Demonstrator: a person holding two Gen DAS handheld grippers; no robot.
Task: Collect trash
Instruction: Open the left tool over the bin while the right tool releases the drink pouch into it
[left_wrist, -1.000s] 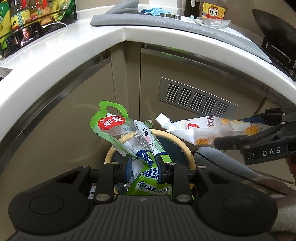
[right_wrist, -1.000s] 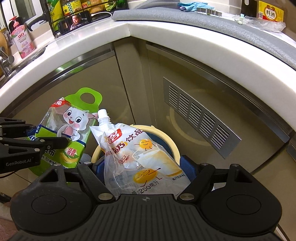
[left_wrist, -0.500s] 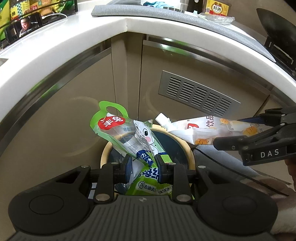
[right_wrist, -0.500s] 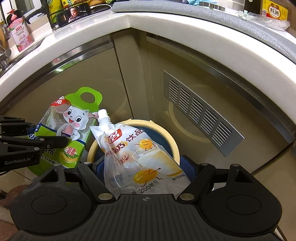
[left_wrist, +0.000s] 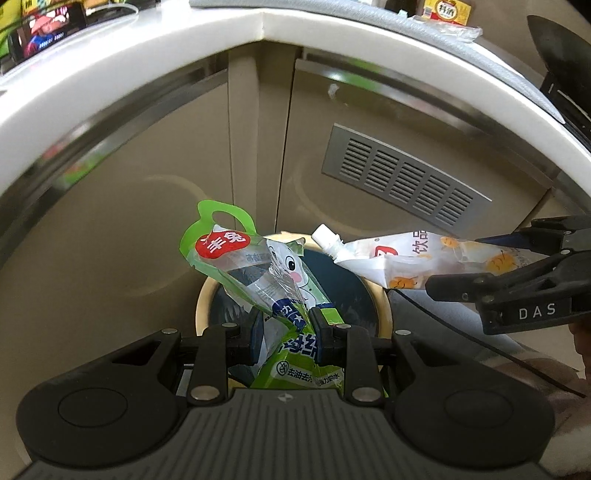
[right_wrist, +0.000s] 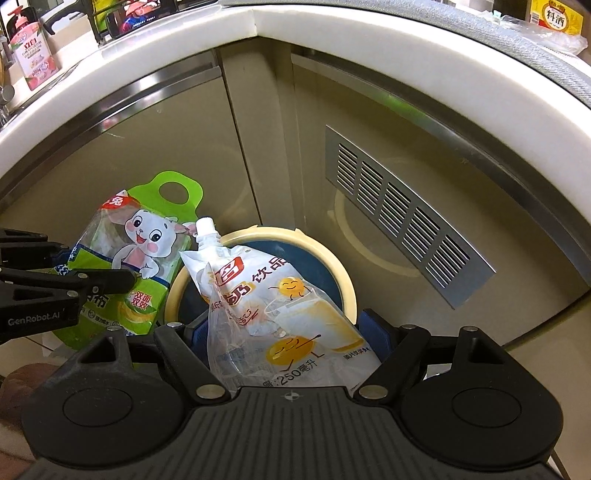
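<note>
Above bin (left_wrist: 382, 306): left tool (left_wrist: 284, 332) clamps green bag (left_wrist: 258, 273), angled down.

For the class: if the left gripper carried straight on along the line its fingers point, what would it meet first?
Probably the round dark blue bin with the cream rim. The left gripper, shut on the green plastic pouch with a white rabbit, points down into the bin's opening. Depth is unclear, so whether the pouch would touch the rim or the inside first cannot be told.
</note>
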